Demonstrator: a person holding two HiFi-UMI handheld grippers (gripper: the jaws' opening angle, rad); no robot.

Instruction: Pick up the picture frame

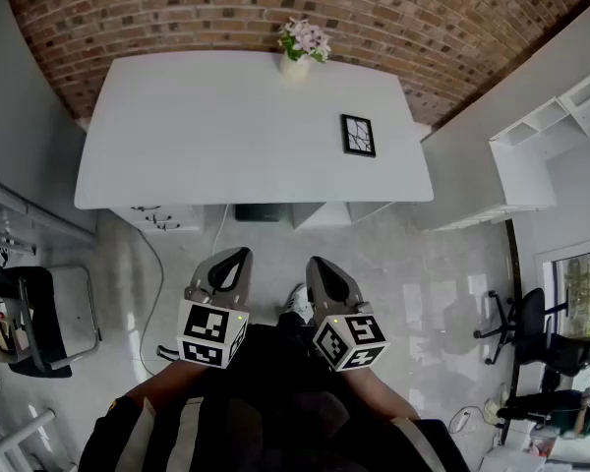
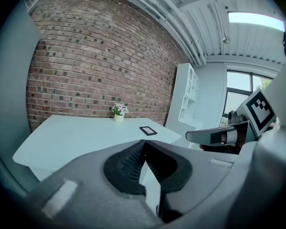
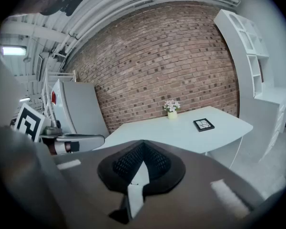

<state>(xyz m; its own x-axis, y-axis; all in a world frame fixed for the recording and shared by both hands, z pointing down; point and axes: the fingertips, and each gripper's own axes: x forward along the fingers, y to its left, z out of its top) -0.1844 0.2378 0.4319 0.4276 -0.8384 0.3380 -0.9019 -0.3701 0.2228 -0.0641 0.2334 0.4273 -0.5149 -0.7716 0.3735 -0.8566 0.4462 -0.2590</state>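
A small black picture frame [image 1: 358, 135] lies flat near the right end of a white table [image 1: 216, 136]; it also shows as the frame [image 2: 148, 130] in the left gripper view and the frame [image 3: 203, 124] in the right gripper view. My left gripper [image 1: 238, 256] and right gripper [image 1: 318, 263] hang side by side over the floor, well short of the table's near edge. Both are shut with nothing between their pads. They point slightly downward toward the table.
A white pot of pink flowers [image 1: 303, 43] stands at the table's far edge against a brick wall [image 1: 177, 18]. White shelving [image 1: 546, 136] is right of the table. A black chair [image 1: 29, 327] is at the left, office chairs [image 1: 531, 337] at the right. Drawers [image 1: 157, 219] sit under the table.
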